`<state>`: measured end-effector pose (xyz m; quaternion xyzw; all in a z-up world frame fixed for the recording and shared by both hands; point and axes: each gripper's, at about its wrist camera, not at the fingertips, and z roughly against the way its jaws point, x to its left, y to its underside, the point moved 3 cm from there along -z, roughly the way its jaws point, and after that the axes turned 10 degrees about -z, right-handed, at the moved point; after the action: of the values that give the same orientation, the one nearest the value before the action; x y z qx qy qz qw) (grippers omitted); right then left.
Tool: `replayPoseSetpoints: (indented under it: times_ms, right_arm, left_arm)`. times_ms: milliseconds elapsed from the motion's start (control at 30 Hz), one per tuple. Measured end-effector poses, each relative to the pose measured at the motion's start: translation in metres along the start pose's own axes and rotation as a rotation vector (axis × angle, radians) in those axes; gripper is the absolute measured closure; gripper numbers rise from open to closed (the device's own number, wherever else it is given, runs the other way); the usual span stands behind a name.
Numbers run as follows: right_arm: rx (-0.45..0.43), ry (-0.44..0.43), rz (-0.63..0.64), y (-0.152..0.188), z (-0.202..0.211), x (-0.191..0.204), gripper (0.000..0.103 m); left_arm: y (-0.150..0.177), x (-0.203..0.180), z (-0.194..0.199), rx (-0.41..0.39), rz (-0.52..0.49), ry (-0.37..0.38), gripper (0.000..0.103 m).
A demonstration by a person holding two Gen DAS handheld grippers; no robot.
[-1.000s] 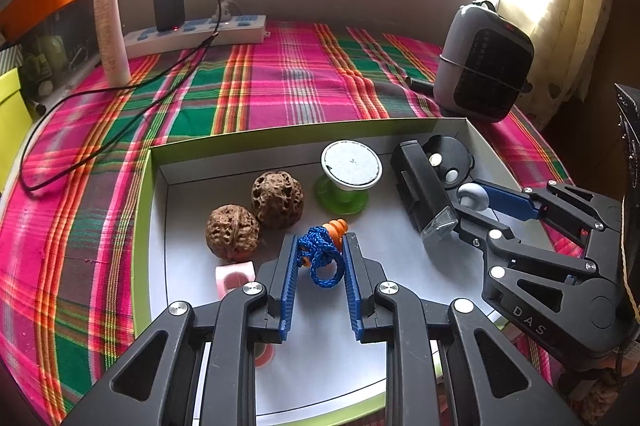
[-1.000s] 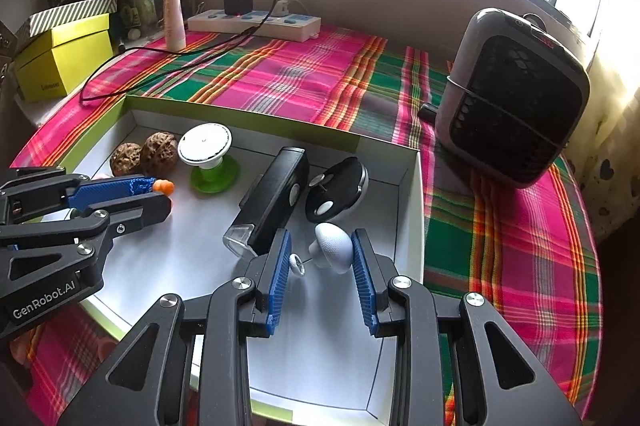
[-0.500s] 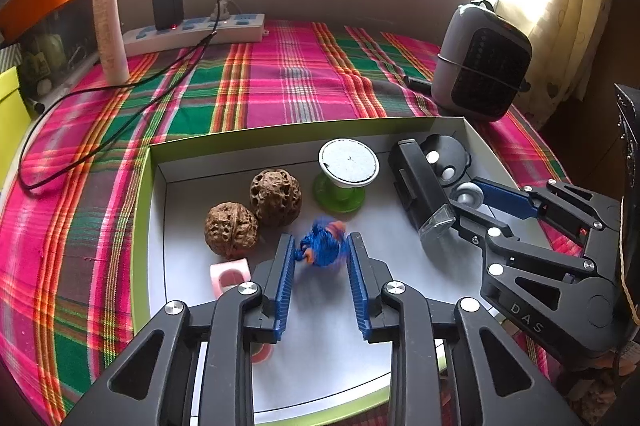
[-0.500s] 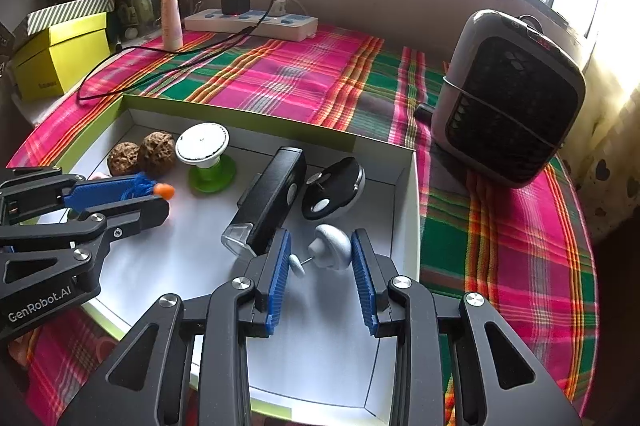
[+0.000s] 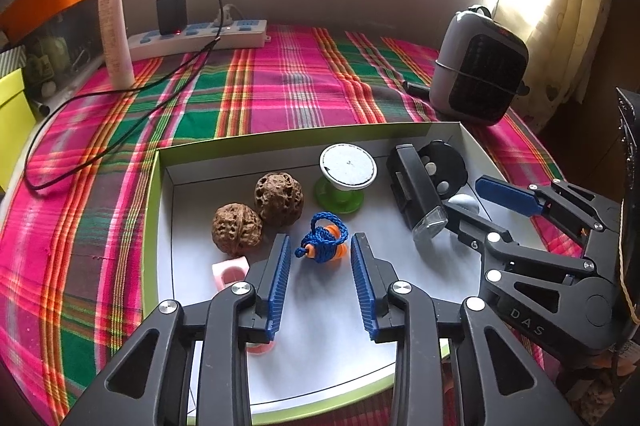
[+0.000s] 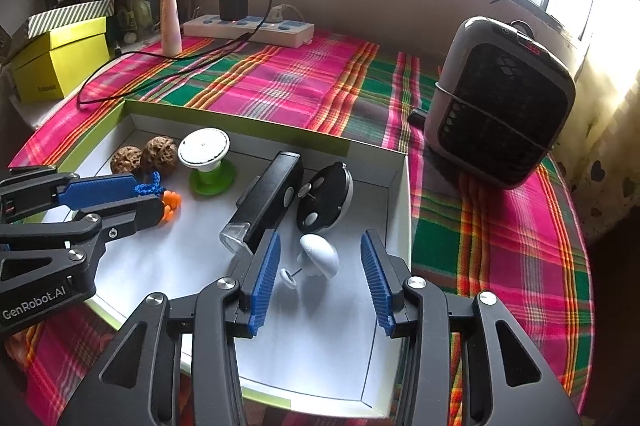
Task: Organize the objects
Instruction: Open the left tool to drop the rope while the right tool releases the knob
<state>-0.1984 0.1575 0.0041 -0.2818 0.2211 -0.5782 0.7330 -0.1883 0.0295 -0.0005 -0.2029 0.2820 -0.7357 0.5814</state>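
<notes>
- We see a table under a plaid cloth (image 5: 280,86) of pink, green and orange, set against a plain wall below a bright window
- On the cloth sits a shallow box (image 5: 280,138) with green outer walls and a white floor; it holds all the small things
- At the far edge of the cloth lie a white power strip (image 6: 248,28) with a black charger (image 6: 233,3) plugged in, and a pale tube (image 6: 171,14) standing upright; a yellow box (image 6: 60,62) sits off to the left
- A grey and black fan heater (image 6: 500,102) stands on the cloth just right of the box
- Our left gripper (image 5: 320,254) is opening; the orange earplugs on a blue cord (image 5: 322,238) lie on the box floor between its pads, which stand clear of them
- Our right gripper (image 6: 320,258) is opening too; the white mushroom-shaped piece (image 6: 318,258) rests on the floor between its pads, untouched
- Two walnuts (image 5: 256,214) touch each other near the left wall, with a small pink cube (image 5: 230,270) just in front
- A white-topped green spool (image 5: 344,178), a black torch (image 6: 268,202) and a black round device (image 6: 324,198) fill the back of the box
- The cloth between the box and the power strip lies bare, crossed only by a black cable (image 5: 120,98)
- We read "GenRobot.AI" on the left gripper and "DAS" on the right
</notes>
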Motion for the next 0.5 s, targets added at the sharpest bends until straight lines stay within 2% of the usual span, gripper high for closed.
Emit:
replayPoseSetpoints:
  times_ms: [233, 500]
  right_arm:
    - [-0.013, -0.007, -0.028, 0.001, 0.007, -0.001, 0.06]
    - [-0.038, -0.014, -0.073, 0.006, 0.022, -0.004, 0.06]
  left_arm:
    - [0.003, -0.003, 0.009, -0.013, -0.009, -0.016, 0.071]
    - [0.01, -0.004, 0.024, -0.041, -0.01, -0.069, 0.07]
